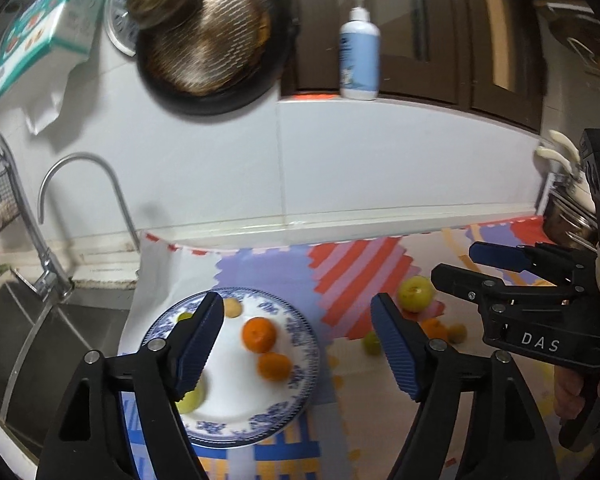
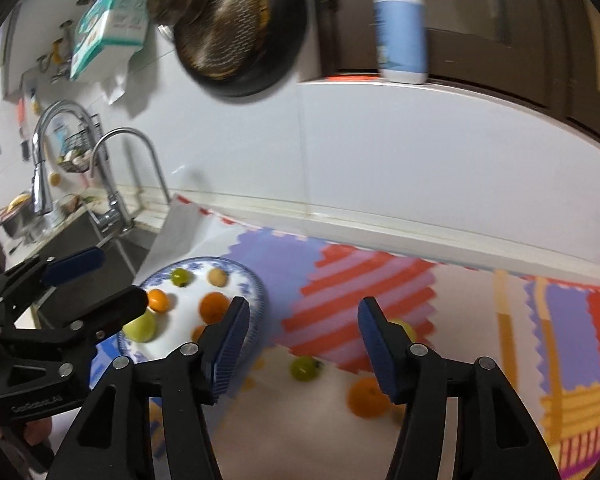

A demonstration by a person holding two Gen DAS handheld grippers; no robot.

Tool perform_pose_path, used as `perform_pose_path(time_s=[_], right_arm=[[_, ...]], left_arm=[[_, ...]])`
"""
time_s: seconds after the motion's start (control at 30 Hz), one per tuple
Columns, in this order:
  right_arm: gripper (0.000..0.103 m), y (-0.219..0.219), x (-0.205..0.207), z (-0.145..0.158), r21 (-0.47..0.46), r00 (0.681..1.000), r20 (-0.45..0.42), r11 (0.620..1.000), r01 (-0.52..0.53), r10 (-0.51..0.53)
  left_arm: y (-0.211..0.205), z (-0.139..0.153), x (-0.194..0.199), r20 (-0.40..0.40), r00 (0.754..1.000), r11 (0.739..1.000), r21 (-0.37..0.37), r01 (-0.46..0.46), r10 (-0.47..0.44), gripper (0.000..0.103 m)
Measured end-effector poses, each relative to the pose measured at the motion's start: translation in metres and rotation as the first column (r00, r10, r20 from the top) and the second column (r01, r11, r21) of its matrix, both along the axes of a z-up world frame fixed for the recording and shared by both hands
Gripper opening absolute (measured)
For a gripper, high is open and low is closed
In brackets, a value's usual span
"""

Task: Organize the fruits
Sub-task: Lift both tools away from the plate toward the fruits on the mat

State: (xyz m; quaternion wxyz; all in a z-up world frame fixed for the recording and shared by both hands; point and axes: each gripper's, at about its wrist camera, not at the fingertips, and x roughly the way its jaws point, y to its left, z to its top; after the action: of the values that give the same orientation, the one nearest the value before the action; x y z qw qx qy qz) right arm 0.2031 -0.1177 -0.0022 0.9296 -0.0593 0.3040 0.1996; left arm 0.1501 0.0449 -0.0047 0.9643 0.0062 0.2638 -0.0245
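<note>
A blue-and-white plate [image 1: 296,334] [image 2: 256,292] lies on the colourful mat and holds several fruits: two oranges [image 1: 259,334] [image 2: 214,306], a yellow-green apple [image 2: 141,327], a small green fruit [image 2: 180,276] and a tan one [image 2: 217,277]. Loose on the mat lie a yellow-green apple [image 1: 415,293], a small green fruit [image 2: 305,368] and an orange [image 2: 367,397]. My left gripper [image 1: 298,346] is open and empty above the plate. My right gripper [image 2: 302,346] is open and empty above the loose fruits; it also shows in the left wrist view [image 1: 456,264].
A sink [image 1: 24,332] with a curved tap [image 1: 80,196] lies left of the mat. A dark pan [image 1: 212,40] hangs on the white wall. A pump bottle [image 1: 359,52] stands on the ledge. Metal pots [image 1: 568,216] stand at the right.
</note>
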Motion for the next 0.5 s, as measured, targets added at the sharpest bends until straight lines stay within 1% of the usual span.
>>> perform_pose_path(time_s=[0.13, 0.3, 0.5], right_arm=[[0.057, -0.022, -0.01, -0.003, -0.015, 0.999, 0.004, 0.999, 0.048, -0.048], [0.057, -0.043, -0.018, -0.011, -0.035, 0.995, 0.002, 0.995, 0.096, -0.096], [0.057, -0.059, -0.022, -0.031, -0.095, 0.989, -0.029, 0.986, 0.14, -0.143]], left_arm=[[-0.019, -0.003, -0.003, 0.013, 0.998, 0.999, 0.003, 0.053, -0.053, 0.081], [-0.039, -0.016, -0.002, 0.004, 0.995, 0.994, 0.041, 0.101, -0.102, 0.083], [-0.052, -0.041, 0.011, -0.063, 0.99, 0.989, 0.066, 0.133, -0.129, 0.082]])
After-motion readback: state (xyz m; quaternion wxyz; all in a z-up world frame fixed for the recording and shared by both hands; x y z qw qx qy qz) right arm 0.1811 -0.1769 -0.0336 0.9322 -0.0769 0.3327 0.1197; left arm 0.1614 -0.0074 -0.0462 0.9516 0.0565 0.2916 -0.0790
